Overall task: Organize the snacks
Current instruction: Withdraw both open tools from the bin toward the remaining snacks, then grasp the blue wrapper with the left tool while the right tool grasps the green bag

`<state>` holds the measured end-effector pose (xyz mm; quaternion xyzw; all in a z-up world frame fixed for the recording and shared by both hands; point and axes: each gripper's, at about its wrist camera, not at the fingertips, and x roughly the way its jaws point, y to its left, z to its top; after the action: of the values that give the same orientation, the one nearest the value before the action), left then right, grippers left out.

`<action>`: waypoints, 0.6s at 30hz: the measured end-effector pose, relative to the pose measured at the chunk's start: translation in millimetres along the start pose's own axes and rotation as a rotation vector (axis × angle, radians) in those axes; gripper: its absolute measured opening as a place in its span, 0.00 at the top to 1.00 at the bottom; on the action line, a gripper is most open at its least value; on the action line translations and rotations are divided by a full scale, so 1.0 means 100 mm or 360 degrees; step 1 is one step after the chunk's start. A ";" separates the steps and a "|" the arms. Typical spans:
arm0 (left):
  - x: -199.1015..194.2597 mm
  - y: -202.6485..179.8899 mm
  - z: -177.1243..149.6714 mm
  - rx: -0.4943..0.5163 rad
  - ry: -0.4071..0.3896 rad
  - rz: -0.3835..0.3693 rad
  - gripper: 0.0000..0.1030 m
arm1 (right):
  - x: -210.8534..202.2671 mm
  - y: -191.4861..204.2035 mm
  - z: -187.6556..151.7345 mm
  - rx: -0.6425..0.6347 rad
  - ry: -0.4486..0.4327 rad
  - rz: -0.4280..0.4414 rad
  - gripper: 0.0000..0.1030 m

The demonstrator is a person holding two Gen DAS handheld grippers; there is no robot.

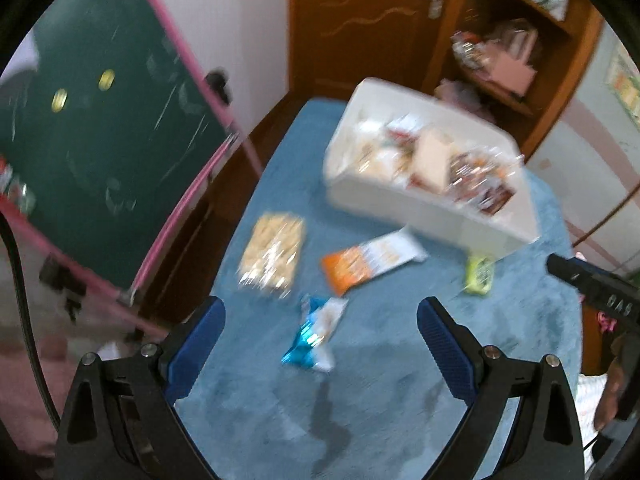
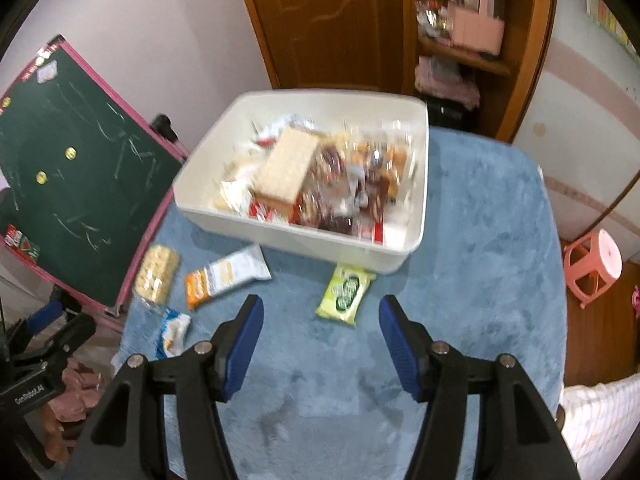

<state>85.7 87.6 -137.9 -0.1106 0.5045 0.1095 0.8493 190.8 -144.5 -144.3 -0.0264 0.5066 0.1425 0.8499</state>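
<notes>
A white bin (image 2: 288,236) (image 1: 432,216) holds several wrapped snacks on a blue cloth-covered table (image 2: 480,260). Loose on the cloth in front of it lie a clear cracker pack (image 1: 272,254) (image 2: 157,274), an orange-and-white packet (image 1: 370,260) (image 2: 224,278), a small blue-and-white packet (image 1: 316,332) (image 2: 174,332) and a green packet (image 2: 346,294) (image 1: 478,274). My left gripper (image 1: 320,344) is open above the blue-and-white packet, which lies between its fingers in that view. My right gripper (image 2: 322,340) is open, empty, just short of the green packet.
A green chalkboard with a pink frame (image 2: 76,184) (image 1: 104,120) leans at the table's left edge. A wooden door and shelf unit (image 2: 460,40) stand behind the bin. A pink stool (image 2: 592,268) sits on the floor to the right.
</notes>
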 end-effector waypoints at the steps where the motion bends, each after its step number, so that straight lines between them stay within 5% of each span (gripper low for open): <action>1: 0.06 0.07 -0.06 -0.0022 0.0032 0.0020 0.07 | 0.05 -0.01 -0.02 0.0008 0.0019 -0.0006 0.41; 8: 0.55 0.36 -0.38 -0.0174 0.0231 0.0000 0.07 | 0.50 -0.11 -0.15 0.0112 0.0164 -0.0035 0.41; 18: 1.09 0.19 -0.33 -0.0118 0.0325 -0.0024 0.07 | 1.04 -0.26 -0.16 0.0243 0.0257 -0.0126 0.41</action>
<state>103.5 104.1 -250.7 -0.1564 0.5831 0.1098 0.7896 230.4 -150.1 -244.7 0.0069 0.5813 0.0672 0.8109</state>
